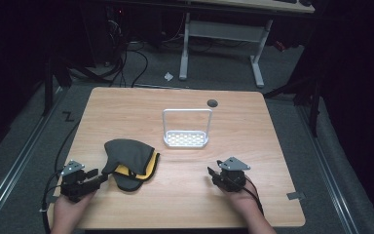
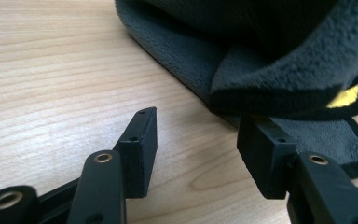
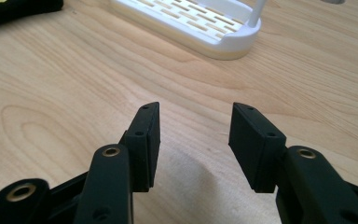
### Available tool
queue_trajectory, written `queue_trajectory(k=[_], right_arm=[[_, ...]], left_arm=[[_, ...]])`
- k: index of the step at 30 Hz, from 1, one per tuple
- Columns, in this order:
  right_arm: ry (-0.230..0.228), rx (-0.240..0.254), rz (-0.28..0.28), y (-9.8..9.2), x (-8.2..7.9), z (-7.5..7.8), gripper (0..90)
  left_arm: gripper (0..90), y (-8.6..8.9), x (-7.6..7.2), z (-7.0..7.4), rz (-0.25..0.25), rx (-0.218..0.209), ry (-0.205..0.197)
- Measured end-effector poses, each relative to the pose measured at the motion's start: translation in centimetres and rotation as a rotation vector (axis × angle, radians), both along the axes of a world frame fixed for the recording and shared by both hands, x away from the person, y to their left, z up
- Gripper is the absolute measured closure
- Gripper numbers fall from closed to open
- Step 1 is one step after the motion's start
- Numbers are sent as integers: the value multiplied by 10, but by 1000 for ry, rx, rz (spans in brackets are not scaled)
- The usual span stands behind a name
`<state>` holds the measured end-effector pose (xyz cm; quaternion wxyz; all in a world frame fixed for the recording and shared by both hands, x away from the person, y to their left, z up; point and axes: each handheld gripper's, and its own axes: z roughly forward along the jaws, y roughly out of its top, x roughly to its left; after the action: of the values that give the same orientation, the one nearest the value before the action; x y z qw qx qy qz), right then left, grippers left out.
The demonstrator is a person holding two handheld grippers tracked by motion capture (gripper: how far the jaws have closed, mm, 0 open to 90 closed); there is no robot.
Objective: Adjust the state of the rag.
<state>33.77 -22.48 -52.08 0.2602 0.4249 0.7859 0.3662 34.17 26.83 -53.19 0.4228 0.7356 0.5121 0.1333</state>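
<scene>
On the near left part of the table (image 1: 185,195) we find the work only at its start. The folded cloth (image 1: 129,163), dark grey on the outside with a yellow layer showing at its near edge, lies flat on the wood, rumpled into a loose mound. Our left gripper (image 1: 99,174) rests low on the table just beside the cloth's near left corner, its jaws spread apart. In the left gripper view one of its jaws sits right against the cloth's (image 2: 270,60) black-trimmed hem, and we cannot tell whether it touches; nothing is pinched between the pads, so the cloth is not yet taken.

Our right gripper (image 1: 214,170) lies well apart from the cloth, at the near right of the table, jaws likewise released and holding nothing; in the right gripper view its pads (image 3: 144,144) frame only bare wood, with the white rack (image 3: 191,23) ahead of them. That rack (image 1: 186,139), a slotted base with a tall hoop handle, stands upright near the table's middle, beyond the cloth and to its right, and carries nothing.

We judge that everything remains to be done: the grasp on the cloth's edge, the lift, and whatever follows, probably draping or hanging it on the rack, though that is our guess. The nearest step looks to be closing the left jaws on the hem.
</scene>
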Motion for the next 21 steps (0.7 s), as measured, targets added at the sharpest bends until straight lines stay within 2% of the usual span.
queue_trajectory(k=[2,4,8,12,15,19,21], right_arm=[[-11,-20,6,0,1,0,544],[-15,-18,2,-1,0,0,541],[-27,-36,-9,-1,-1,1,524],[-14,-39,-1,3,0,-2,512],[-9,-60,7,7,-1,-4,506],[-7,-74,24,12,-3,-6,503],[-7,-77,32,13,-4,-7,502]], left_arm=[[478,3,0,0,8,-11,2],[474,5,0,-1,17,-19,3],[426,8,1,0,34,-19,-15],[421,7,0,0,7,-7,-12],[442,5,-4,7,-1,10,-44],[497,4,-6,21,-6,-21,-80],[498,4,-6,27,-4,-32,-62]])
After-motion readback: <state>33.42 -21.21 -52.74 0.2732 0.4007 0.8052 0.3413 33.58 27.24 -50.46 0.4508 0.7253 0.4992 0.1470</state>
